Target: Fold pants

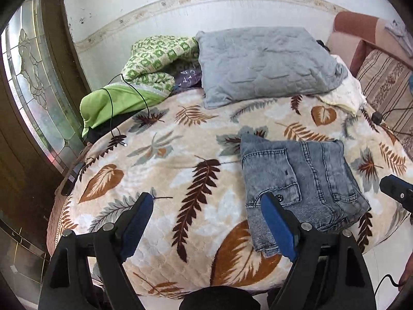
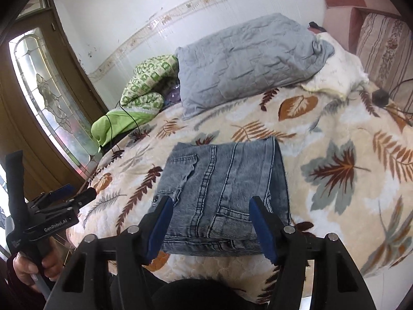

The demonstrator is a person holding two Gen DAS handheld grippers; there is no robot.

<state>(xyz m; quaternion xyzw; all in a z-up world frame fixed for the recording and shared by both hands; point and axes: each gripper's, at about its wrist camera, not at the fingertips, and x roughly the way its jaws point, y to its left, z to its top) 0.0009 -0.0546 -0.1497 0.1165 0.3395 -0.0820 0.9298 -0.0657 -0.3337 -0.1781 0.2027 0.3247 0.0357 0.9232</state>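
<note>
Only right view, left hand-held gripper (image 2: 77, 193) sideways

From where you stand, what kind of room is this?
Most likely a bedroom at home: a bed under a leaf-print blanket, a grey pillow by the wall, and folded jeans lying on the blanket.

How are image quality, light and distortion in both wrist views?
Left wrist view: sharp, soft daylight, strong fisheye bowing of the leaf-patterned blanket; folded blue denim pants crisp. Right wrist view: equally sharp; leaded glass door pane overexposed, white wall bright.
</note>
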